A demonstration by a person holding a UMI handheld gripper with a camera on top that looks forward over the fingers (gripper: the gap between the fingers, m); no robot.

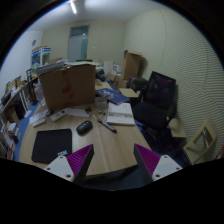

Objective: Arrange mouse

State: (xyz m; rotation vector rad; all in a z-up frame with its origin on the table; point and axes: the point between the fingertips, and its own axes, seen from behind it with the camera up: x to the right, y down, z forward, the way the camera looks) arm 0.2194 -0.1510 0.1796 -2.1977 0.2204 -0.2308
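Observation:
A dark mouse (84, 127) lies on the wooden desk (108, 146), to the right of a black mouse pad (51, 145) and beyond my fingers. My gripper (113, 162) is held above the desk's near edge, well short of the mouse. Its two fingers with magenta pads (79, 161) stand wide apart with nothing between them.
A large cardboard box (68, 85) stands at the back of the desk. Papers and a notebook (119, 113) lie to the right of the mouse. A black office chair (156, 100) stands right of the desk. Shelves with clutter are at the left.

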